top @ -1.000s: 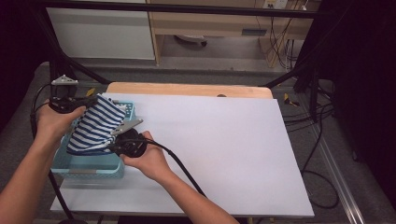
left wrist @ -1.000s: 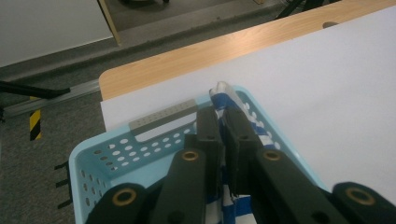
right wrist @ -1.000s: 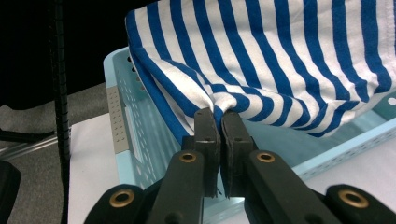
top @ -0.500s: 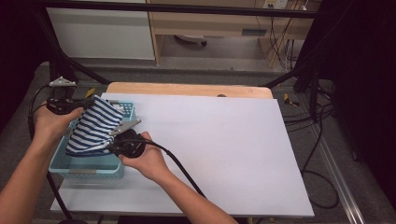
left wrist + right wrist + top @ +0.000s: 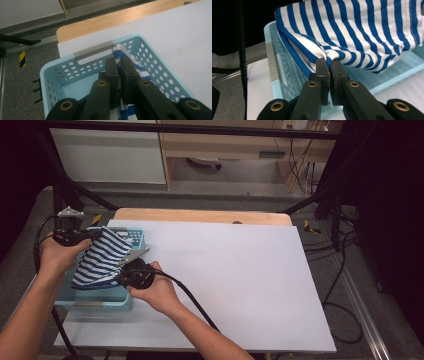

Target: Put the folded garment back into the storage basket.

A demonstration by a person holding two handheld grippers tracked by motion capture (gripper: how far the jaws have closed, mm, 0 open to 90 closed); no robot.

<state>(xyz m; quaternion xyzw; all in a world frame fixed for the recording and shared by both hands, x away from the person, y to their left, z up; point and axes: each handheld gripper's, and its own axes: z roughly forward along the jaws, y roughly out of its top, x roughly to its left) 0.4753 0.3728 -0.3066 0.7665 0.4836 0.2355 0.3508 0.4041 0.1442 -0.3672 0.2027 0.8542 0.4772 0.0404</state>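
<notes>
A blue-and-white striped cloth (image 5: 100, 260) hangs stretched between both grippers above a light blue perforated basket (image 5: 95, 297) at the table's left edge. My left gripper (image 5: 92, 235) is shut on the cloth's upper far corner; in the left gripper view the cloth (image 5: 125, 53) is pinched between the closed jaws over the basket (image 5: 82, 63). My right gripper (image 5: 122, 270) is shut on the cloth's lower near edge. In the right gripper view the cloth (image 5: 362, 32) spreads above the basket (image 5: 284, 70), a fold caught between the jaws (image 5: 329, 62).
A white sheet (image 5: 240, 270) covers the wooden table (image 5: 200, 215). Black cables (image 5: 195, 305) trail from both grippers across the table's near side. A black frame and grey floor surround the table.
The left hand has shifted slightly with the cloth's upper corner; the cloth stays stretched over the basket. The right hand has not moved.
</notes>
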